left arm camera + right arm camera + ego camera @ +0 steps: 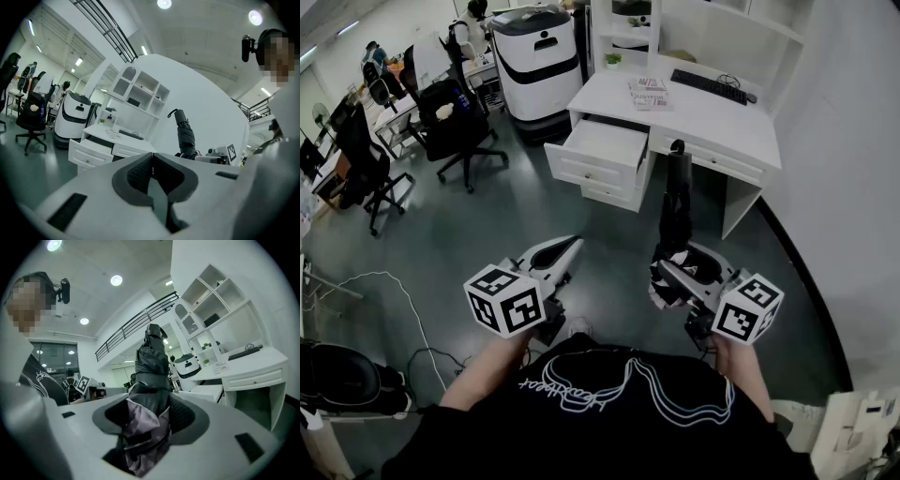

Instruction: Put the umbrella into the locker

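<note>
Umbrella: the folded black fabric umbrella stands upright out of my right gripper, near the white desk.
Right grip: jaws clamped on its bunched, purple-lined lower end.
Left gripper: jaws together, nothing between them.
Handling: I judge it light, with soft, slippery cloth; squeeze where the stiff shaft runs.

Bare grey-green floor lies open ahead and left. A white desk stands far ahead, its pulled-out drawer jutting nearer. The folded black umbrella in the right gripper points toward it. Black wheeled office chairs crowd the far left, and a curved white wall closes the right.
</note>
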A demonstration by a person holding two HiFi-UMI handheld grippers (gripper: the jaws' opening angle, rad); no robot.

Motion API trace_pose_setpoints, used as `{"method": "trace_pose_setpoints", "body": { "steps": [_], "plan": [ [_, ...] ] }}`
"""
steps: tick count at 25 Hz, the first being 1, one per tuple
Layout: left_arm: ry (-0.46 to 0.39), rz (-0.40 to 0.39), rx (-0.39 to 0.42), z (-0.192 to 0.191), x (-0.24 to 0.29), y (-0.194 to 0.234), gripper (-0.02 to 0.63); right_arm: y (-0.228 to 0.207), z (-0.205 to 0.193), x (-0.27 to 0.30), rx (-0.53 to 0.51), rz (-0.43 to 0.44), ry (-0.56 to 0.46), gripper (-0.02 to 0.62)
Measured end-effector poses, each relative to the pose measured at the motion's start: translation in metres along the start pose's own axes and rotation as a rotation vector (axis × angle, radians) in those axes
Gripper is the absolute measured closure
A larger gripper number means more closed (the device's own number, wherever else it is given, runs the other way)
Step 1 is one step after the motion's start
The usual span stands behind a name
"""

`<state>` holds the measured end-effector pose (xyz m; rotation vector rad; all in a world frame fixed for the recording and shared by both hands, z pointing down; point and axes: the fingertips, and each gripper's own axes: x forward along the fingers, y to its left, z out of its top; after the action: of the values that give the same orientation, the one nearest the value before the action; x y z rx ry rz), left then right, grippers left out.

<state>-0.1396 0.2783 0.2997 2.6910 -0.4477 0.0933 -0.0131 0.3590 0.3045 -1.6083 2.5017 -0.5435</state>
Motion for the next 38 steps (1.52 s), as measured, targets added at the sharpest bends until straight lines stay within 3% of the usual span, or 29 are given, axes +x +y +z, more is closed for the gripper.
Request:
{"method": "trace_pose_setpoints", "body": {
  "steps": [14, 19, 28, 38],
  "plan": [
    [0.028, -0.039, -0.002, -0.009, 0.011, 0.003, 0.6, -0.012, -0.006, -0.008, 0.015, -0.062, -0.045, 0.357],
    [0.029, -0.042, -0.025, -0.016, 0.023, 0.019, 0.601, -0.032, -0.015, 0.002, -0.037, -0.128, -0.016, 0.356],
    [0.045, -0.034, -0.087, 0.003, 0.061, 0.08, 0.6, -0.075, 0.0, 0.058, 0.024, -0.116, 0.03, 0.356],
    [0.086, -0.027, -0.162, 0.031, 0.141, 0.176, 0.6, -0.161, 0.025, 0.146, 0.082, -0.129, 0.088, 0.356]
  ]
}}
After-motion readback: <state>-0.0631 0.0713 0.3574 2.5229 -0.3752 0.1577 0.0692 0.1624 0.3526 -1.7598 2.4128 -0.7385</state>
